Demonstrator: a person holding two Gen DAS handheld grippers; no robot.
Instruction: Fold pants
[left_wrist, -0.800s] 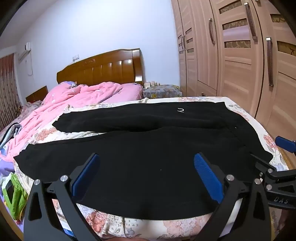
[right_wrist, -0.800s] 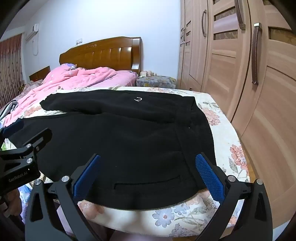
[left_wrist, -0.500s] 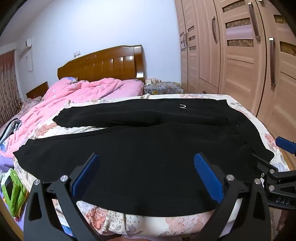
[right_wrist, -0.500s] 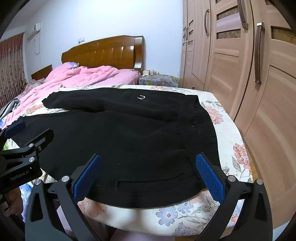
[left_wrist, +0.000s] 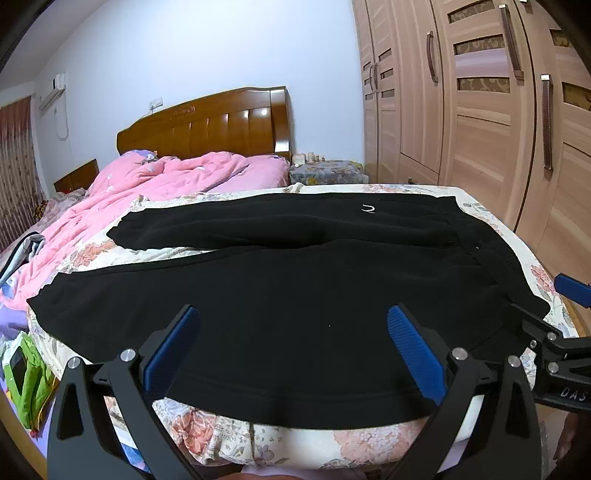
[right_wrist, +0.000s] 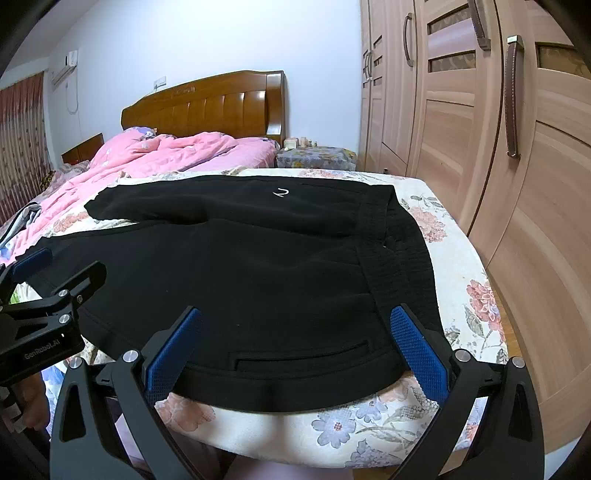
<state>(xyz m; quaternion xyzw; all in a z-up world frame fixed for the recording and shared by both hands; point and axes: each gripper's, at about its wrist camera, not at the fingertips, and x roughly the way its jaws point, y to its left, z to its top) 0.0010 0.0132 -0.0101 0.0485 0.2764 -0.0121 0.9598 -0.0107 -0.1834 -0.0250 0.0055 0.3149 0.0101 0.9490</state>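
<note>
Left wrist view: a pair of black fleece pants lies spread flat across the foot end of a bed with a cream, flower-printed sheet. The two legs run toward the bed's left side, the far leg apart from the near one, and the ribbed waistband sits by the bed's right edge. The lower hem of the near leg follows the bed's front edge. A small white logo shows on the far leg near the waist.

The left gripper hovers over the near leg at the front edge, its blue-padded fingers spread wide and released, with nothing clamped between them. The right gripper hangs over the waist end near the front right corner of the bed, above a slit pocket; its fingers are likewise spread and released. Whether either set of pads brushes the cloth is hard to say from these angles.

A rumpled pink quilt lies at the head end below a brown wooden headboard. A light wooden wardrobe stands along the bed's right side.
</note>
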